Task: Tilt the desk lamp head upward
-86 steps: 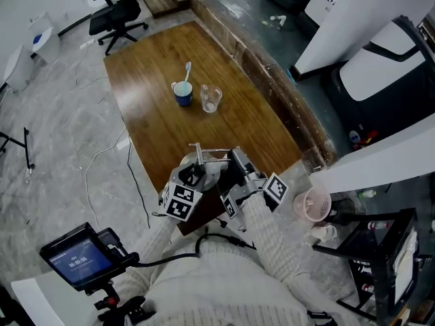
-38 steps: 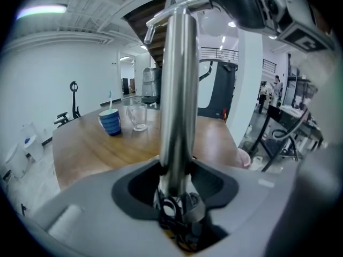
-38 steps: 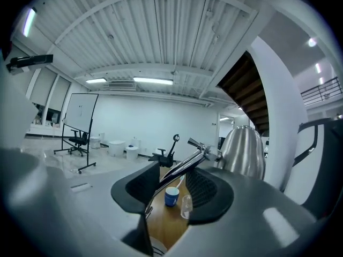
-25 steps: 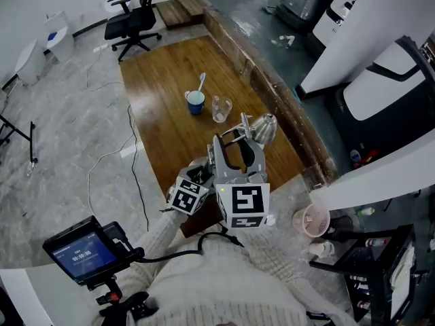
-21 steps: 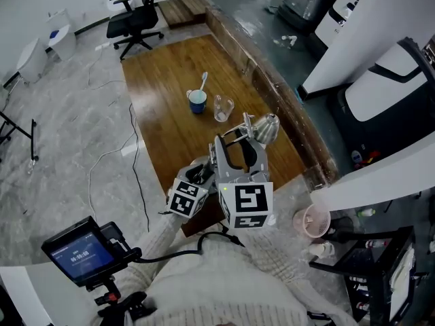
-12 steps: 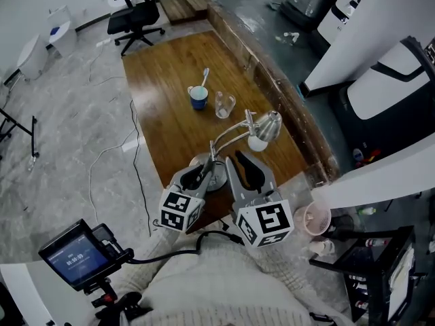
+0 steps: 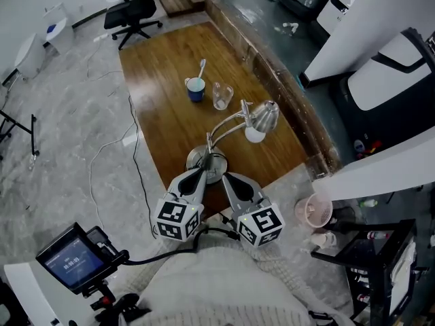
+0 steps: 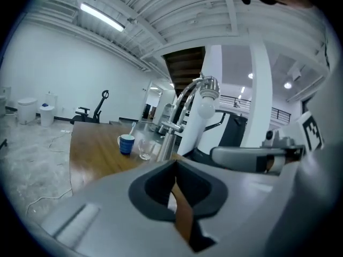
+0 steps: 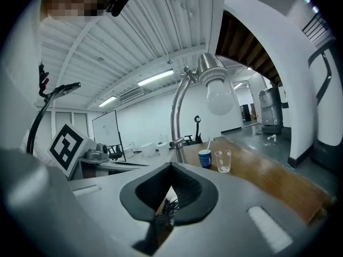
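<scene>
The desk lamp stands on the wooden table [image 7: 156, 80], with its round base [image 7: 211, 163] near the front edge. Its curved chrome arm [image 7: 228, 122] rises to the metal head [image 7: 265, 116], whose white bulb [image 7: 254, 135] faces right and down. My left gripper [image 7: 198, 174] and right gripper [image 7: 225, 178] lie side by side just in front of the base, both shut with nothing between the jaws. In the left gripper view the lamp head [image 8: 207, 84] stands above the gripper [image 8: 174, 176]. In the right gripper view the bulb [image 9: 220, 101] hangs over the gripper [image 9: 170, 187].
A blue cup [image 7: 196, 89] with a toothbrush and a clear glass [image 7: 221, 96] stand mid-table beyond the lamp. A black office chair [image 7: 132, 9] is at the far end. A screen on a stand [image 7: 71, 263] is at lower left, a pink basket [image 7: 312, 211] on the right.
Both grippers have drawn back from the lamp toward the table's front edge and their jaws have closed. The lamp stands free of them, its head in plain view.
</scene>
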{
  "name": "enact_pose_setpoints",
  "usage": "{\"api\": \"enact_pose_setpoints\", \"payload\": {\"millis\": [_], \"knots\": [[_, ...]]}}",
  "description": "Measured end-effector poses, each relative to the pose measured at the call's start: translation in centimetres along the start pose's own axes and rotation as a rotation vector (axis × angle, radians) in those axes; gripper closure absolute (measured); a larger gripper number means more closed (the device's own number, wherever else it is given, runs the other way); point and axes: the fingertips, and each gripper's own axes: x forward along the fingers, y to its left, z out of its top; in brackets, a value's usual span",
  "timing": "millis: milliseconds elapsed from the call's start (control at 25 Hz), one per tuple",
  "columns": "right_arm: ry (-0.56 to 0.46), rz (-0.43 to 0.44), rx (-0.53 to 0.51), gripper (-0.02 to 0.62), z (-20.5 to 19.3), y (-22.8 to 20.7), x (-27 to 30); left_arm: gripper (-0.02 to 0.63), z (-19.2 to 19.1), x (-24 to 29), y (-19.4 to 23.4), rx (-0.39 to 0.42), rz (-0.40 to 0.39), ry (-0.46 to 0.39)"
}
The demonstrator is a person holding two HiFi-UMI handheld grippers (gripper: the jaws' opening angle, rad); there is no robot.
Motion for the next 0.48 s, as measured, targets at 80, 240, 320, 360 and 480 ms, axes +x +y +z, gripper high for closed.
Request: {"api": "enact_pose_setpoints", "payload": {"millis": [80,240,320,360,480], "knots": [[0.013,-0.006,0.009,0.597,-0.9,-0.4,-0.2,0.598,-0.8,-0.1,-0.5,0.001,-0.014,0.022],[0.039,-0.031,0.034,0.597,-1.8,-1.3,-0.4,0.598,-1.4,-0.2,-0.7,0.008,-0.025,0.045],[0.046,-0.036,0.037,0.597,-2.0,-1.5,-0.4,0.598,-1.3,-0.1,-0.7,0.001,-0.026,0.04],[0.05,-0.037,0.035,0.597,-2.1,-1.5,-0.5,0.598,-1.3,-0.1,-0.7,-0.002,-0.026,0.038],[0.059,-0.033,0.029,0.597,-2.4,-1.5,-0.4,0.598,-1.3,0.1,-0.8,0.001,-0.025,0.036]]}}
